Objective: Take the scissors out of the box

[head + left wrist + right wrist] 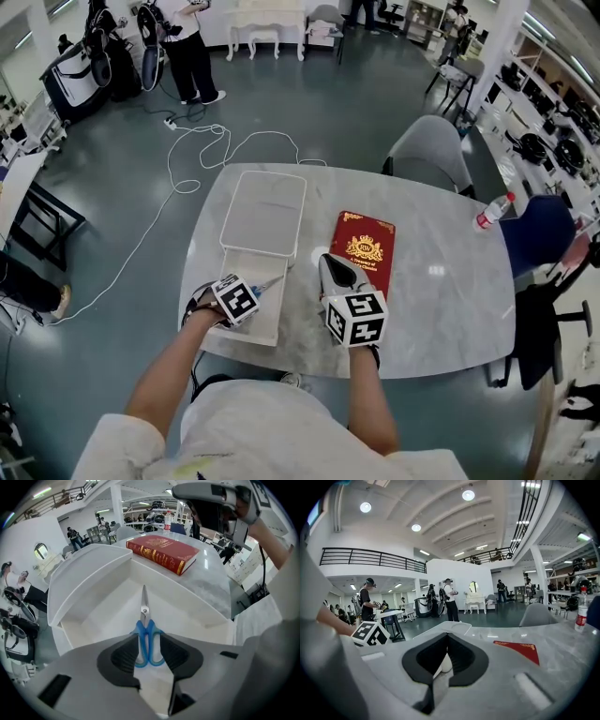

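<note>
Although your left gripper (149, 652) has its jaws closed on the blue handles of the scissors (145, 623), the scissors are not yet out of the box (187, 599).

Finding: the pads press the two handle loops from either side. The blades point away from you, over the white floor of the box and inside its walls. Whether the scissors are lifted clear of that floor cannot be told.

The lid (264, 211) is open and lies flat beyond the box, so access is not obstructed.

Your right gripper (443, 663) hovers over the table (441, 300) just beside the box, near the red book (364, 248). Its jaws are drawn together with nothing between them.

Assessment: approach and grasp appear complete.

Outstanding: raise the scissors above the walls and carry them out of the box. The task is judged to be at roughly its midpoint.
</note>
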A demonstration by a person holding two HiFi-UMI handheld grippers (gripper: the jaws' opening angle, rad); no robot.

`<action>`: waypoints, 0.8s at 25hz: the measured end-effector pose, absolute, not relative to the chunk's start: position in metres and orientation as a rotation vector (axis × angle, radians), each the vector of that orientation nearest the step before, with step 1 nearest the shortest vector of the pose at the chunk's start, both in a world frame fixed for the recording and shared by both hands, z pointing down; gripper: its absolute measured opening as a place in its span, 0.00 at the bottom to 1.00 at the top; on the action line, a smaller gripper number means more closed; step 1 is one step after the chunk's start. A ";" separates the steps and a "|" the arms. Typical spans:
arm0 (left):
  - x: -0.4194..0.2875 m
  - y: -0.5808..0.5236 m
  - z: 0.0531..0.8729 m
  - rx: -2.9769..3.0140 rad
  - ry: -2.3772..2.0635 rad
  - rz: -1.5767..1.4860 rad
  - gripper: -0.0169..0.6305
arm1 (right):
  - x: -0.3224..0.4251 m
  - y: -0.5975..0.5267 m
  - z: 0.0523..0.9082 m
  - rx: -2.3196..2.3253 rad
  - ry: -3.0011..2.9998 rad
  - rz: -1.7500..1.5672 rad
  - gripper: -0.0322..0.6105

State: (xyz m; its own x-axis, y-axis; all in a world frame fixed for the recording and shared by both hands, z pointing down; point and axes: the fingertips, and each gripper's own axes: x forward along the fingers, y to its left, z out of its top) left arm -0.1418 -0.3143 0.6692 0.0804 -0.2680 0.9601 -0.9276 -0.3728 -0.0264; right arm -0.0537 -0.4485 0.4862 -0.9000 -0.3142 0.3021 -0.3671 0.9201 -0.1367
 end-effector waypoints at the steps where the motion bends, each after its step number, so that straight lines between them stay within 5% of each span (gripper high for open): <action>1: -0.143 -0.314 0.671 1.710 -1.180 1.325 0.21 | -0.055 -0.450 0.487 0.504 -2.805 0.277 0.06; 20: -0.147 -0.317 0.682 1.641 -1.161 1.435 0.18 | -0.073 -0.459 0.498 0.444 -2.796 0.325 0.06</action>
